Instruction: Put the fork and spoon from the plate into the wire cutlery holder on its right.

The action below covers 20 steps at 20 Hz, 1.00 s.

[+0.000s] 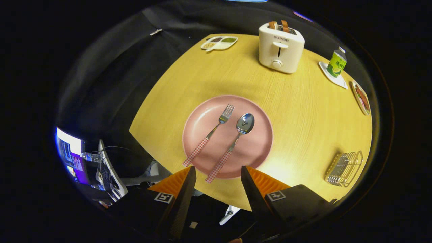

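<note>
- Fork [216,130]: we find it lying on the pink plate [261,135], on the plate's left half, tines pointing away from the gripper and its checked handle reaching out over the plate's near-left rim.
- Spoon [236,141]: we find it lying just beside the fork, on its right, roughly parallel to it, bowl pointing away; its checked handle runs past the plate's near rim, and the end sits just ahead of the gap between the fingers.
- Gripper [217,173]: we record the two fingers spread well apart with nothing held between them, poised at the near edge of the plate; neither finger touches the cutlery.
- Wire cutlery holder [344,168]: it stands on the table to the right of the plate, well apart from it. We cannot tell from here whether anything is inside.
- Wooden table [303,111]: the plate rests near its front edge.
- Beyond the plate we note a white toaster [280,47] with two slices in its slots, a divided dish [219,43] to its left, and a green bottle [336,63] standing on a white tray to its right.
</note>
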### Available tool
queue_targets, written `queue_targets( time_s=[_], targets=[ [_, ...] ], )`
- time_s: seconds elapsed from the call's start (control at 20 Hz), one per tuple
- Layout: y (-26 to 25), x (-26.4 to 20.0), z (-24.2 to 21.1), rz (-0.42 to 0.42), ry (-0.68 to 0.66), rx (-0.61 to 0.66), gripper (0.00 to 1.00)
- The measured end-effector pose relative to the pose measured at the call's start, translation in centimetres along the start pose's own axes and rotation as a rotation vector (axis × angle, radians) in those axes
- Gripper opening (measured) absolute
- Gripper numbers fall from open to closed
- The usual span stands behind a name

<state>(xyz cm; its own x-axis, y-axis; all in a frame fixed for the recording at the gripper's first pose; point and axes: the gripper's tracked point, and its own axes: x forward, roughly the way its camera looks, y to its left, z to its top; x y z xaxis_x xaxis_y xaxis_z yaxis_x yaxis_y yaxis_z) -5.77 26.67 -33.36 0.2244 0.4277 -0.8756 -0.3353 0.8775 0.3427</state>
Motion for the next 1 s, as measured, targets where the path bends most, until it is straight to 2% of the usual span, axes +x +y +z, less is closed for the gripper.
queue_targets(
  time_s=[0.3,0.45,0.65,0.7,0.75,0.8,1.0],
  targets=[
    [-1.5,5.0,-0.7,-0.099,0.077,0.075,0.77],
    [-1.9,6.5,-1.3,-0.110,0.113,0.113,0.73],
    [-2.9,7.5,-1.3,-0.157,0.141,0.152,0.39],
    [-3.0,7.3,-0.9,-0.154,0.132,0.173,0.25],
    [-3.3,7.2,-0.7,-0.149,0.121,0.194,0.24],
    [-3.3,7.0,-0.5,-0.125,0.113,0.215,0.14],
    [-3.5,5.5,0.1,-0.074,0.081,0.267,0.14]
  ],
)
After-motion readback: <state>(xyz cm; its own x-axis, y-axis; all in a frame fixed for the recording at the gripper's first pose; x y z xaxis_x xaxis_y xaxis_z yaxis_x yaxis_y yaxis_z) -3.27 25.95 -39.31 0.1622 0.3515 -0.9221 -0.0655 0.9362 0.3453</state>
